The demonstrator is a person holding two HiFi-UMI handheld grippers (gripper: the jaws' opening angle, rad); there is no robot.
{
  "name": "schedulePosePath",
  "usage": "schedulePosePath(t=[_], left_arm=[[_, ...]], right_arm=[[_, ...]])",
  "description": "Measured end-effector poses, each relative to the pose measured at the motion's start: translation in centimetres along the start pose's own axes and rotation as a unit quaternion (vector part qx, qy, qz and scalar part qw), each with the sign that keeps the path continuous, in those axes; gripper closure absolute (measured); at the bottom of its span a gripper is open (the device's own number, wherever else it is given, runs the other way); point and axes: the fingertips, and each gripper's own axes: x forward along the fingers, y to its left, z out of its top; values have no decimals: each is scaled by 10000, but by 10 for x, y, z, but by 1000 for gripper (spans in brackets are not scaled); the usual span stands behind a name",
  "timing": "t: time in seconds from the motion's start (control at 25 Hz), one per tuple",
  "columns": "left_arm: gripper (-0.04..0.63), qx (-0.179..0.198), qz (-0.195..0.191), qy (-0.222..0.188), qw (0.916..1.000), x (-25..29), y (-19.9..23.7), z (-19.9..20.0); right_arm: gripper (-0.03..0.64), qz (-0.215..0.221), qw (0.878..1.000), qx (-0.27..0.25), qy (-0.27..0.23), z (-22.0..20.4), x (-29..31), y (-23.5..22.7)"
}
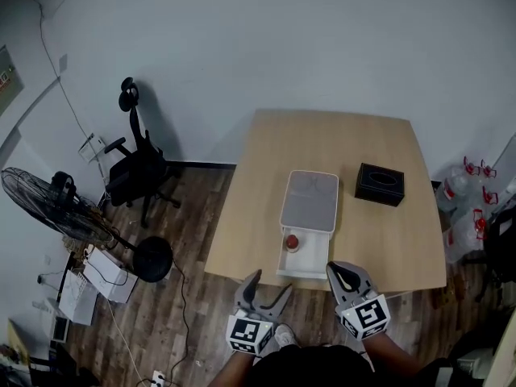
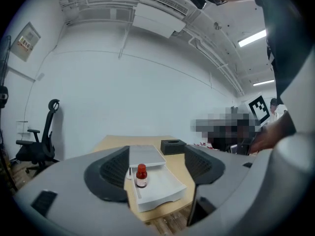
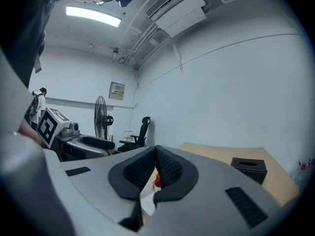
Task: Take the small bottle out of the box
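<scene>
The small bottle [image 1: 292,241] with its red cap stands upright in the open drawer [image 1: 302,271] of the white box [image 1: 309,204], on the drawer's left side and close to the box body. The box sits near the front edge of the desk [image 1: 339,143], with a black tissue box [image 1: 380,184] to its right. Both grippers hang off the desk's near edge, clear of the drawer. The left gripper [image 1: 272,285] has its fingers [image 2: 115,168] spread apart with nothing in them. The right gripper [image 1: 340,274] has its fingers [image 3: 170,168] pressed together, empty.
</scene>
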Motion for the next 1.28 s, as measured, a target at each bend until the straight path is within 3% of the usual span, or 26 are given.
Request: schedulePosePath(t=[0.12, 0.2, 0.64, 0.84, 0.96, 1.12, 1.28], left_arm=[[66, 75, -95, -65, 9999, 10, 10, 0], [-6, 115, -106, -90, 9998, 17, 15, 0], [-3, 539, -383, 795, 9946, 78, 17, -46], [46, 672, -262, 1168, 9905, 110, 27, -67], [111, 811, -260, 1482, 9853, 127, 31, -85], [146, 873, -210, 1898, 9777, 144, 42, -111], [208, 931, -226, 2064, 9738, 158, 52, -121]], right_arm=[[604, -107, 9999, -61, -2, 0, 9, 1], [604, -230, 9997, -96, 4, 0, 12, -1], [604, -600, 9980, 148, 158, -16, 23, -48], [604, -467, 9985, 187, 231, -19, 39, -76], [604, -343, 9989, 173, 266, -19, 49, -91], [604, -229, 9991, 203, 302, -21, 64, -110], [604, -115, 9990, 245, 361, -27, 72, -120]])
